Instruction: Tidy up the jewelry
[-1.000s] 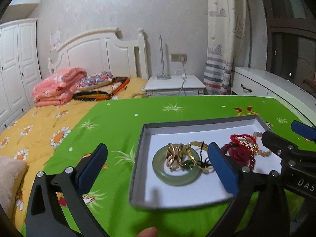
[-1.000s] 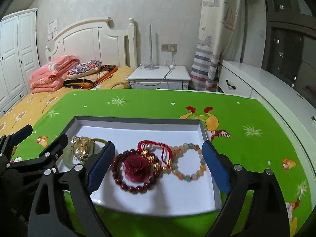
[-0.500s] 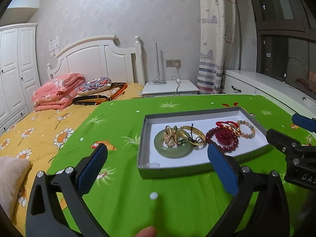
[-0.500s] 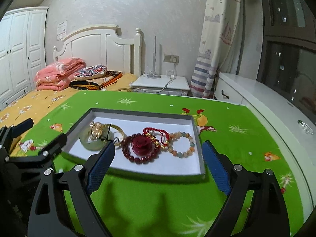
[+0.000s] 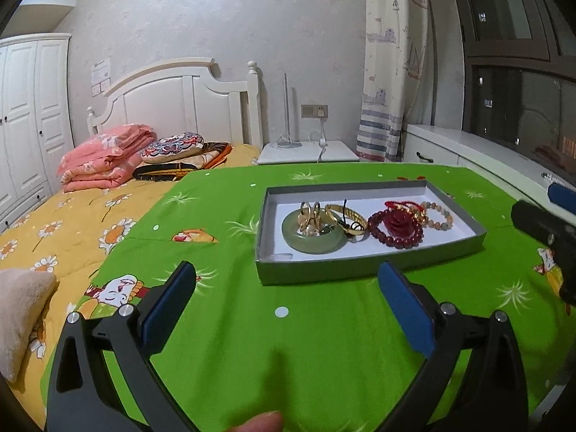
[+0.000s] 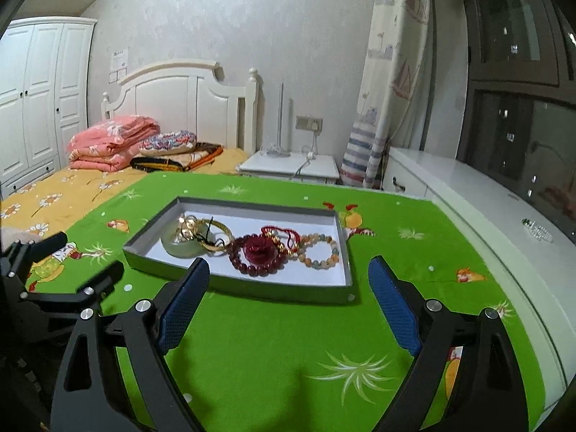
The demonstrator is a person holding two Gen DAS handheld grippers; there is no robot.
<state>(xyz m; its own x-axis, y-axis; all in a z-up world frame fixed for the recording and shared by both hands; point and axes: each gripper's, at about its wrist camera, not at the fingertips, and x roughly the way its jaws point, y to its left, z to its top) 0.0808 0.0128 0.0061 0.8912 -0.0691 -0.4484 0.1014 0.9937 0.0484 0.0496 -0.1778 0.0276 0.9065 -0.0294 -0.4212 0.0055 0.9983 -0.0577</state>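
A bedroom: a white wardrobe [image 5: 25, 115] fills the upper left of the frame, then a white headboard [image 5: 180, 100] with folded pink quilts [image 5: 104, 154] and a patterned cushion [image 5: 172, 143] on the yellow daisy bedspread [image 5: 64, 226] below it. A white nightstand [image 5: 306, 151] stands at centre, a sailboat-print curtain [image 5: 392, 64] right of centre, and a dark window [image 5: 522, 72] takes the upper right above a white counter [image 5: 478, 151].

The lower half of the frame is a green cartoon-print cloth [image 5: 288, 342]. On it, centre right in the left wrist view, lies a shallow grey tray [image 5: 360, 270] with a white floor, holding the jewelry. From its left: a green jade bangle [image 5: 311, 239] with gold rings [image 5: 311, 216] lying on it, a gold bangle [image 5: 347, 216] touching the jade one with a black cord across it, a dark red bead bracelet [image 5: 396, 228] with a red rose piece in its middle, a red cord with gold beads just behind, and a pale mixed-bead bracelet [image 5: 437, 216] at the right end.

The left gripper [image 5: 284, 302] sits at the bottom of the frame, its blue-padded jaws wide apart over bare cloth, short of the tray's near wall, holding nothing. A fingertip [image 5: 257, 423] shows at the bottom edge. In the right wrist view the right gripper [image 6: 288, 288] also has its jaws spread wide and empty, the left pad overlapping the tray's near wall in the picture; whether it touches I cannot tell
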